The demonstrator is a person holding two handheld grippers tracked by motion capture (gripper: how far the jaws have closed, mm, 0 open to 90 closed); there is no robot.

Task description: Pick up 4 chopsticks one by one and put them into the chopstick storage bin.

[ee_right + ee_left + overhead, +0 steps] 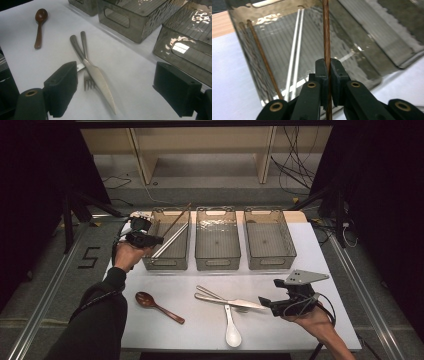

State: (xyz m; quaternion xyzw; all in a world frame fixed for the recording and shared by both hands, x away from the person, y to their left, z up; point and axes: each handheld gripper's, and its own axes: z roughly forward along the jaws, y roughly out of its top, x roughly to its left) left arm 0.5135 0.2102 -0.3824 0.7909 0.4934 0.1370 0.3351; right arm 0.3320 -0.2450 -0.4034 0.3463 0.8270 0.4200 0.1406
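Over the left bin (167, 262) near the table's far left corner, a thin brown wooden chopstick (178, 219) slants with its long axis rising toward the table's far edge. The left tongs (150, 240) are clamped tight on its lower part. Near the table's near right corner, the right tongs (265, 303) stand wide open, holding nothing, beside a knife (232, 302).

My left gripper (327, 75) is out near the table's far left corner, forearm stretched forward from the near left edge, its jaws clamped tight with barely a gap. My right gripper (117, 92) hangs low by the near right corner, wrist angled in toward the table's middle, jaws spread wide apart, nothing between the pads (63, 87).
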